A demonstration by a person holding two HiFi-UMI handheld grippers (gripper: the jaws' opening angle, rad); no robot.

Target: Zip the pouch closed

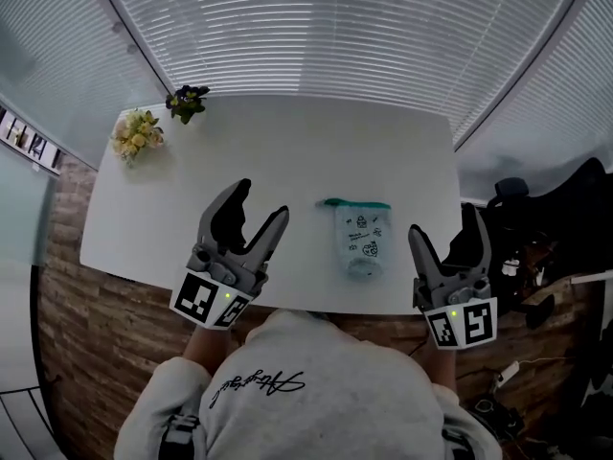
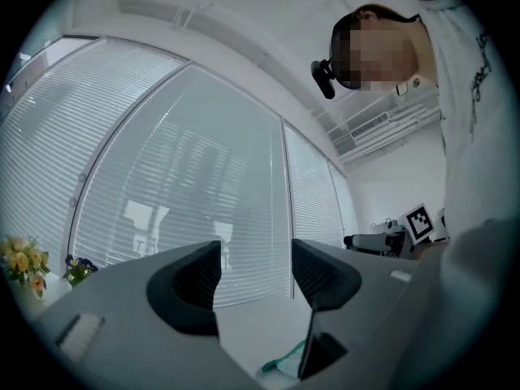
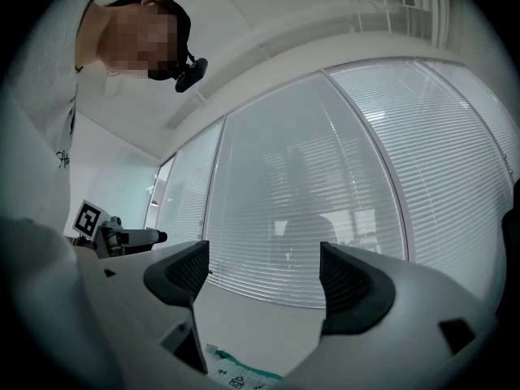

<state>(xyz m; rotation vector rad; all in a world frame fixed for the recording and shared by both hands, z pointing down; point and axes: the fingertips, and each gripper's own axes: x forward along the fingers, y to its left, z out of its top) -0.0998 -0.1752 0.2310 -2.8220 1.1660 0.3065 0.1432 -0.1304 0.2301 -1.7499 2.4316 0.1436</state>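
Green-zippered and see-through, the printed pouch (image 1: 362, 241) lies flat on the white table (image 1: 287, 142) near its front edge, between the left gripper (image 1: 263, 199) and the right gripper (image 1: 446, 226), neither touching it, both with jaws spread wide and empty.

We see a pale pouch (image 1: 360, 241) with small drawings lying flat on the table (image 1: 287, 142). Its green zipper edge (image 1: 354, 203) faces away.
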